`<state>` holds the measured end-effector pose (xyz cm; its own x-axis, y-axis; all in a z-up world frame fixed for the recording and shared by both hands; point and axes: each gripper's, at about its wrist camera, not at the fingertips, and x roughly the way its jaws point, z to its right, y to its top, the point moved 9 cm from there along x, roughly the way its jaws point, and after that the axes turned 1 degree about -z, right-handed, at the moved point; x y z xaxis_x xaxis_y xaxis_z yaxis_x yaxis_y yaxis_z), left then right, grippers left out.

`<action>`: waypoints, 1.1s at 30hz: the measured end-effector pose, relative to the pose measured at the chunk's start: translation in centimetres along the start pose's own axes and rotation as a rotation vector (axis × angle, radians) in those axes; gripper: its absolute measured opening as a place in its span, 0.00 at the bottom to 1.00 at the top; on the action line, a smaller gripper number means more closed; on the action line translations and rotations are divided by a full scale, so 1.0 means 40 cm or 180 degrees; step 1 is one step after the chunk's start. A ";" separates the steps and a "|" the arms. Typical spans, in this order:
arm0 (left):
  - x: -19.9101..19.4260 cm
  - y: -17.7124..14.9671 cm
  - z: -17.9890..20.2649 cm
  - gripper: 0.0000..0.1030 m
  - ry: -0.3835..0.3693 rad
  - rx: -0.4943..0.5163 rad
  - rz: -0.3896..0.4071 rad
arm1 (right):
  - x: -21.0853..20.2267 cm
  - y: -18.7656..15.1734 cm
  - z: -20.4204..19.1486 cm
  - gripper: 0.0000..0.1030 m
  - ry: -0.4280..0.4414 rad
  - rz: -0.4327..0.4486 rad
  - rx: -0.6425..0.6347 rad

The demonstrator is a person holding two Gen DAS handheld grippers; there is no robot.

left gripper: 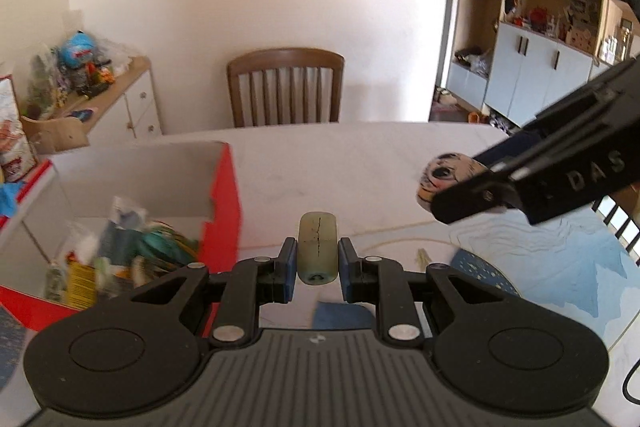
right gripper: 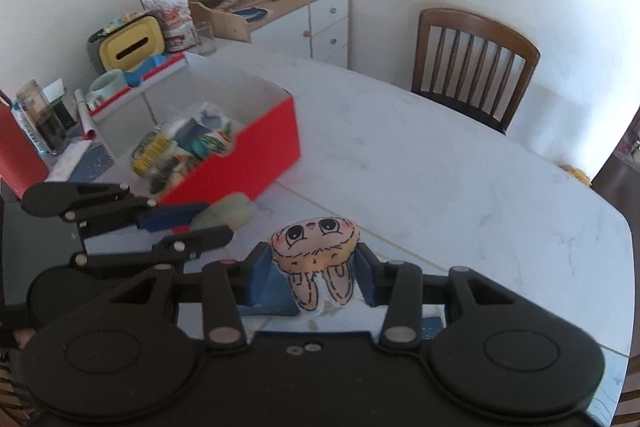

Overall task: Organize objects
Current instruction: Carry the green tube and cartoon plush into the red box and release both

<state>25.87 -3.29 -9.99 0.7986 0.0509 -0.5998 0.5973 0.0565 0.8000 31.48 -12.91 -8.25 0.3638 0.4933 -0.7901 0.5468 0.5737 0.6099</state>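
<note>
My left gripper [left gripper: 317, 259] is shut on a pale green soft roll [left gripper: 317, 247], held above the white table. In the right wrist view the same left gripper [right gripper: 218, 223] shows at the left, with the pale green roll [right gripper: 232, 213] between its blue pads. My right gripper [right gripper: 314, 267] is shut on a small plush toy with a drawn rabbit face [right gripper: 314, 251], lifted off the table. The right gripper [left gripper: 468, 187] with that plush toy [left gripper: 444, 175] reaches in from the right in the left wrist view. A red open box [right gripper: 256, 151] holding several small packets stands to the left.
The white marble table [right gripper: 440, 187] stretches ahead. A wooden chair [right gripper: 476, 63] stands at its far side. A white cabinet [right gripper: 320, 23] piled with toys is against the wall. Jars, a mug and a yellow container [right gripper: 132, 47] crowd the table's left end behind the box.
</note>
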 end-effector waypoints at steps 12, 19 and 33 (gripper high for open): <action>-0.100 0.041 -0.182 0.20 0.0211 -0.0037 0.0133 | -0.039 0.089 -0.177 0.42 0.0056 0.0267 -0.0243; -0.134 0.035 -0.268 0.20 0.0281 0.0029 0.0132 | -0.022 0.130 -0.277 0.42 0.0053 0.0373 -0.0393; -0.115 0.056 -0.462 0.20 0.0420 0.0049 0.0110 | 0.056 0.187 -0.382 0.42 0.0031 0.0431 -0.0443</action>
<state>22.15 15.04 -5.69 0.8025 0.1833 -0.5678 0.5715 0.0371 0.8198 24.90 2.49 -4.53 0.4193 0.5780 -0.7001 0.3835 0.5862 0.7137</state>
